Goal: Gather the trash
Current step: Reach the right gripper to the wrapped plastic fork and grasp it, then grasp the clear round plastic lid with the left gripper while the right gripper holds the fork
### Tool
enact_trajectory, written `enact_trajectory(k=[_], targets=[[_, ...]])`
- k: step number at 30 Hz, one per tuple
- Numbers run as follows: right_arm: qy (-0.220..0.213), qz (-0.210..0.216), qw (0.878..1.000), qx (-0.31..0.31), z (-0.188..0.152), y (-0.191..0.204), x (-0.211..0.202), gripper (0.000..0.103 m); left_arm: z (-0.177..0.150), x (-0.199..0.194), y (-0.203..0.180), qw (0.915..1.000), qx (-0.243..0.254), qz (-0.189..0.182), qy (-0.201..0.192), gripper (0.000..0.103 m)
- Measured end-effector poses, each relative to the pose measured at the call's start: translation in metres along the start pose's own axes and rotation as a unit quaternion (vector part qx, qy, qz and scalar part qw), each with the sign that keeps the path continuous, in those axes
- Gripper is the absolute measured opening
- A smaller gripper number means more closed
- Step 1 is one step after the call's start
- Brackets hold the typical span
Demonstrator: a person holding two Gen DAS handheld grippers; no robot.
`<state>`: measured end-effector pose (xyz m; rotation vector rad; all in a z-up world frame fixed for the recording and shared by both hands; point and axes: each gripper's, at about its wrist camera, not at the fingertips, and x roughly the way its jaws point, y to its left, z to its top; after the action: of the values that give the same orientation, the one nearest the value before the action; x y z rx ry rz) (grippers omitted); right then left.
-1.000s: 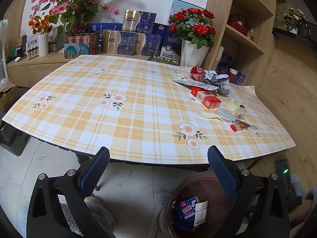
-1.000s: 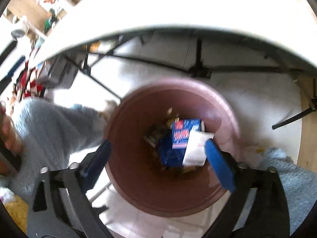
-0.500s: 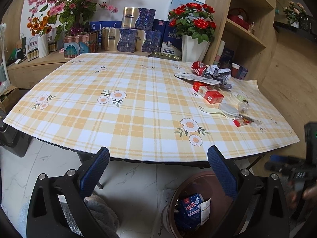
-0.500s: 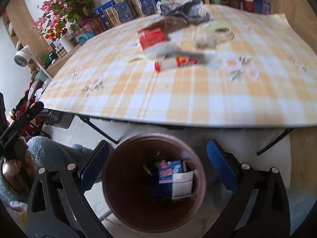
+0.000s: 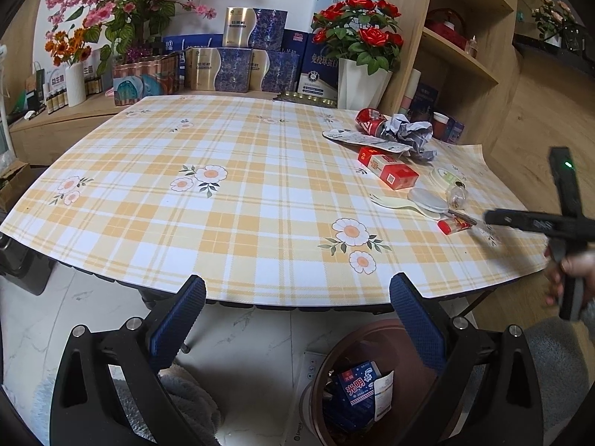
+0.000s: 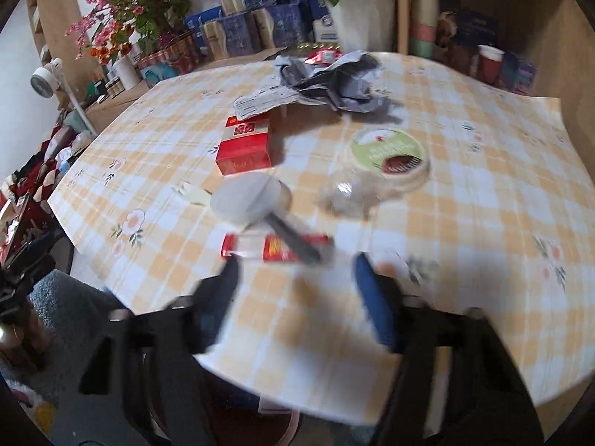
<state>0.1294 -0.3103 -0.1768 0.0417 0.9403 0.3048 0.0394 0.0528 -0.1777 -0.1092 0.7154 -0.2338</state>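
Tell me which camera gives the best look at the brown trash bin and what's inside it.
The left wrist view. It looks down into the trash bin standing on the floor under the table edge, with a blue carton inside. The right wrist view is blurred and shows almost nothing of the bin, which is hidden below the table.

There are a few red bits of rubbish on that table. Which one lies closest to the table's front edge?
The small flat red wrapper, with a dark stick across it. The red box and the crushed red can lie farther back.
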Motion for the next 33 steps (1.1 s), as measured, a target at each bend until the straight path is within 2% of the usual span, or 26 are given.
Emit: enact_trajectory(k=[3,10,13,17,21,25,29,33], targets=[[0.019,0.012,1.000,-0.011,0.011,0.004,0.018,0.045,0.000,0.003,0.000,1.0000,-0.002,-0.003,0.003,0.097],[0.044,0.009,0.998,-0.046,0.024,0.018,0.043,0.044,0.000,0.007,0.003,0.9999,-0.011,-0.006,0.008,0.097],[0.057,0.014,0.997,-0.050,0.030,0.018,0.053,0.039,0.001,0.009,0.004,0.9998,-0.017,-0.008,0.011,0.097],[0.071,0.024,0.997,-0.037,0.033,0.014,0.059,0.025,0.001,0.009,0.005,0.9997,-0.022,-0.009,0.010,0.097],[0.064,0.030,0.997,-0.034,0.031,0.014,0.055,0.015,0.001,0.010,0.005,0.9996,-0.022,-0.010,0.011,0.097],[0.043,0.044,0.997,-0.036,0.027,0.018,0.036,0.014,0.001,0.010,0.006,0.9996,-0.022,-0.009,0.011,0.097],[0.042,0.016,0.997,-0.060,0.013,0.023,0.019,0.014,0.001,0.012,0.005,0.9995,-0.026,-0.009,0.013,0.097],[0.000,0.021,1.000,-0.009,0.000,0.007,-0.003,0.014,0.000,0.012,0.004,0.9995,-0.026,-0.010,0.012,0.097]])
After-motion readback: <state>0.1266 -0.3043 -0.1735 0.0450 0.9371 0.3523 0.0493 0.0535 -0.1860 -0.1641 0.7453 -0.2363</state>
